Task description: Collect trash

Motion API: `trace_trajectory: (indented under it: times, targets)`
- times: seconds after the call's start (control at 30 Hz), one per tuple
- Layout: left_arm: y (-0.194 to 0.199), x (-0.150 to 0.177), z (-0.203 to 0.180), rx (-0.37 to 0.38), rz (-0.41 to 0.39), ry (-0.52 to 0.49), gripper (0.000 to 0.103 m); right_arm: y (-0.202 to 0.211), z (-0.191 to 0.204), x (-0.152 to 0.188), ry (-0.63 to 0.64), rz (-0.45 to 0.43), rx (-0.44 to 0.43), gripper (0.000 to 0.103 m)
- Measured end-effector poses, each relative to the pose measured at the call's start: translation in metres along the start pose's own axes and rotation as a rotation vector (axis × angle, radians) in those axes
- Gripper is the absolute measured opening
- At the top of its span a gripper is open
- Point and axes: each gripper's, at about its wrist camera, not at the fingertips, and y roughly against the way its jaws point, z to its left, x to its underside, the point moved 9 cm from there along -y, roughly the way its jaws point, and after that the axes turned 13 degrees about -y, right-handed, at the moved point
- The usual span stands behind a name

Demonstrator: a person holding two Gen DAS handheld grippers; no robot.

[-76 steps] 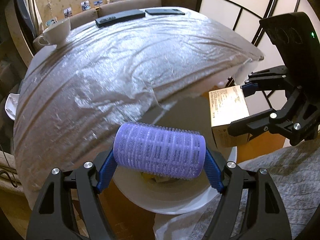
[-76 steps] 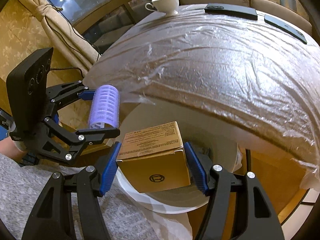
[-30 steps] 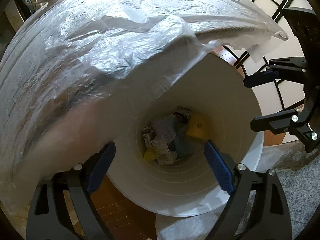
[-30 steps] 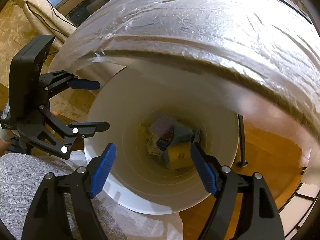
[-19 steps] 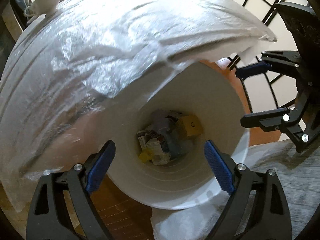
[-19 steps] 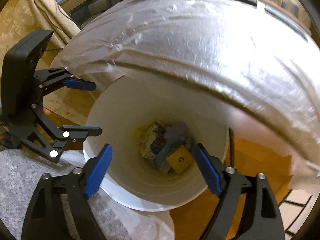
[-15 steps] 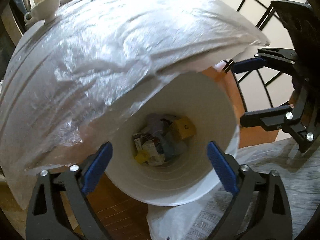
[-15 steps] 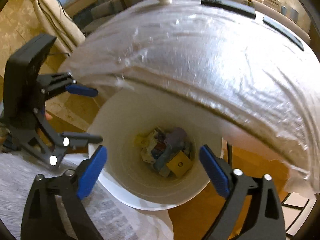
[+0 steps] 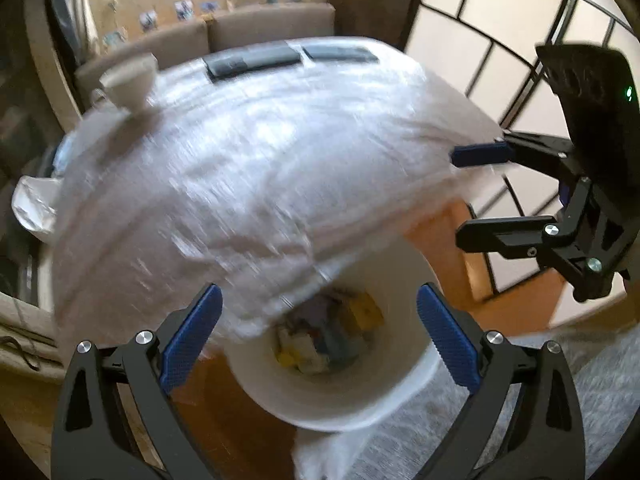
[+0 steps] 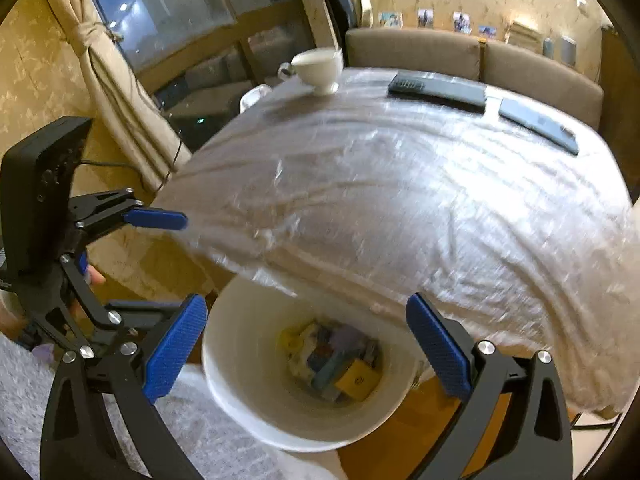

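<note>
- Down in the white bin [image 10: 256, 412] lies the trash [image 10: 332, 364], below both grippers and touching neither.
- It is a blurred heap of small cartons and wrappers, a yellow box [image 10: 357, 380] among them.
- Left gripper [image 9: 318, 340] and right gripper [image 10: 306, 350] gape empty; the right's jaws have just been opening.
- Beside the bin stands a plastic-covered table [image 10: 400, 184].

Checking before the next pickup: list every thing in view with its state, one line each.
Left gripper: open, empty.
Right gripper: open, empty.
Bin: upright, trash in the bottom.
Yellow box: lying in the bin.
Cup: upright on the table.
Remote: flat on the table.
Table cover: spread, wrinkled.
</note>
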Motion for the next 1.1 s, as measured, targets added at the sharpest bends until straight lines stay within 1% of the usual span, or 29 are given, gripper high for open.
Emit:
trace_trajectory:
  times: [0.1, 0.13, 0.17, 0.23, 0.3, 0.37, 0.4, 0.47, 0.57, 0.67, 0.73, 0.8, 0.93, 1.1]
  targets:
    - [0.007, -0.015, 0.026, -0.064, -0.047, 0.045, 0.099, 0.005, -0.023, -0.023, -0.018, -0.065, 0.070, 0.099]
    - [0.009, -0.021, 0.041, -0.104, -0.063, 0.086, 0.099, 0.004, -0.033, -0.031, -0.032, -0.082, 0.094, 0.099]
    - [0.008, -0.025, 0.053, -0.126, -0.079, 0.115, 0.099, 0.002, -0.049, -0.042, -0.056, -0.100, 0.128, 0.099]
    - [0.004, -0.034, 0.081, -0.164, -0.114, 0.186, 0.099, -0.002, -0.073, -0.057, -0.090, -0.125, 0.173, 0.099]
    - [-0.002, -0.041, 0.105, -0.182, -0.131, 0.240, 0.099, -0.011, -0.105, -0.073, -0.119, -0.143, 0.240, 0.099]
    - [-0.017, -0.047, 0.132, -0.220, -0.130, 0.296, 0.099, -0.020, -0.135, -0.088, -0.141, -0.153, 0.302, 0.099]
    - [-0.021, -0.049, 0.141, -0.229, -0.132, 0.304, 0.099, -0.026, -0.152, -0.097, -0.167, -0.150, 0.320, 0.099]
    - [-0.037, -0.051, 0.166, -0.273, -0.109, 0.335, 0.099, -0.033, -0.176, -0.107, -0.212, -0.147, 0.340, 0.099]
    - [-0.058, -0.055, 0.196, -0.302, -0.092, 0.388, 0.099, -0.037, -0.212, -0.125, -0.246, -0.154, 0.394, 0.099]
    - [-0.080, -0.056, 0.218, -0.318, -0.064, 0.422, 0.099, -0.039, -0.237, -0.140, -0.258, -0.163, 0.435, 0.099]
    - [-0.091, -0.056, 0.229, -0.329, -0.047, 0.433, 0.099, -0.041, -0.251, -0.148, -0.268, -0.168, 0.444, 0.099]
    - [-0.097, -0.057, 0.234, -0.339, -0.034, 0.434, 0.099, -0.042, -0.265, -0.156, -0.275, -0.172, 0.462, 0.099]
    - [-0.109, -0.061, 0.244, -0.332, -0.024, 0.455, 0.099, -0.047, -0.285, -0.165, -0.279, -0.161, 0.478, 0.099]
    - [-0.114, -0.064, 0.246, -0.335, -0.021, 0.447, 0.099, -0.056, -0.303, -0.172, -0.308, -0.149, 0.484, 0.099]
